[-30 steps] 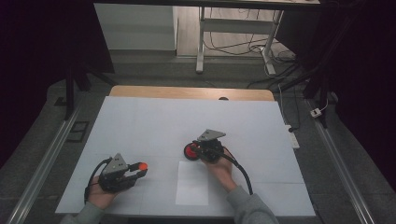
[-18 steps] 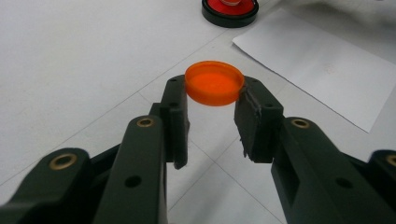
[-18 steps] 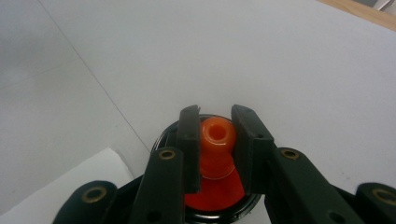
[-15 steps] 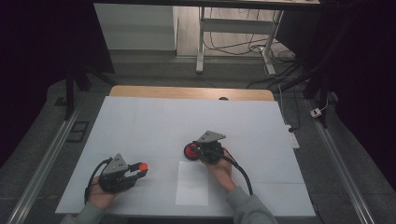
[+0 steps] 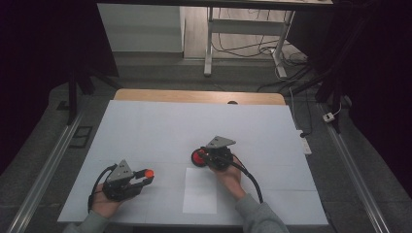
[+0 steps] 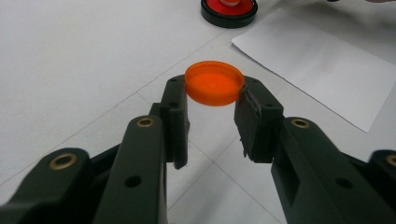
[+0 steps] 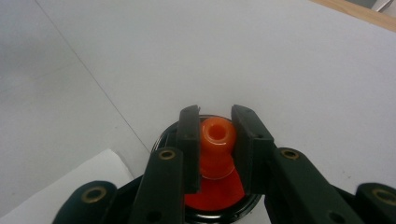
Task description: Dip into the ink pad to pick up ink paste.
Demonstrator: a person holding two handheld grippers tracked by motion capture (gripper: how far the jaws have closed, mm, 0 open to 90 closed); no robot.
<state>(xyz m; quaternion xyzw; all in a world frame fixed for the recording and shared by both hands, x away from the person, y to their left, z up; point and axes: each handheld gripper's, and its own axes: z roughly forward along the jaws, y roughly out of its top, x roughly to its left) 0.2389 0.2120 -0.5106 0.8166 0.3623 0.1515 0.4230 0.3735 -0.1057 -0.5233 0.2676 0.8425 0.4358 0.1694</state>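
1. Jaws of left gripper (image 6: 212, 100) clamped on orange cap (image 6: 214, 83), held just above the counter (image 5: 145, 131).
2. Jaws of right gripper (image 7: 215, 128) clamped on orange nozzle (image 7: 216, 140) of the red-and-black container (image 5: 199, 157), resting mid-counter beside white paper (image 5: 200, 191).

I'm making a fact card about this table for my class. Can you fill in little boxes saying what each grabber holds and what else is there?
left gripper: shut on the orange cap, held by its rim just above the table
right gripper: shut on the orange knob, which rises from the red and black round base
white paper sheet: flat on the table, between the person's two hands
table: covered in white, wooden edge at the far side
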